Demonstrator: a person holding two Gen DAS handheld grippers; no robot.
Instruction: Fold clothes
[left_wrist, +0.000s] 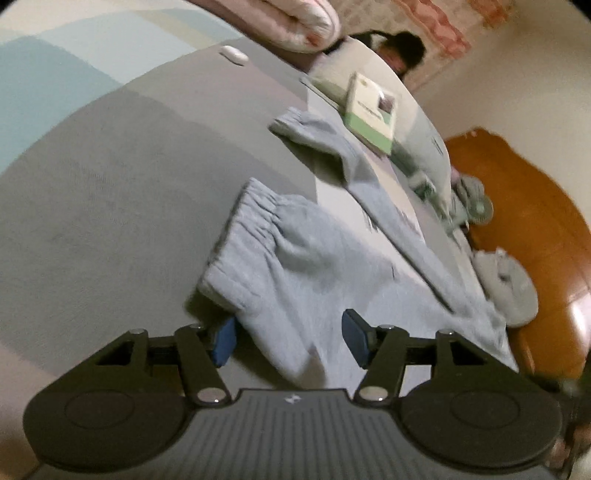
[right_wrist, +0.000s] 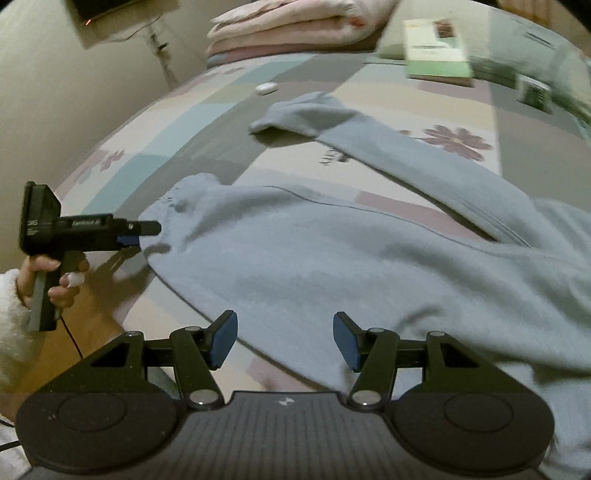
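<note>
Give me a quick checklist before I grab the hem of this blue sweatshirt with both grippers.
1. Left gripper jaws open: ok.
2. Right gripper jaws open: ok.
3. Light blue sweatshirt lying spread on the bed: ok, far sleeve stretched out.
4. Hem between the left jaws: ok, fabric sits between the pads.
5. Hem between the right jaws: ok, edge lies between the pads.
6. Book and small white case clear of the sweatshirt: ok.
7. Near sleeve position: cannot tell.
</note>
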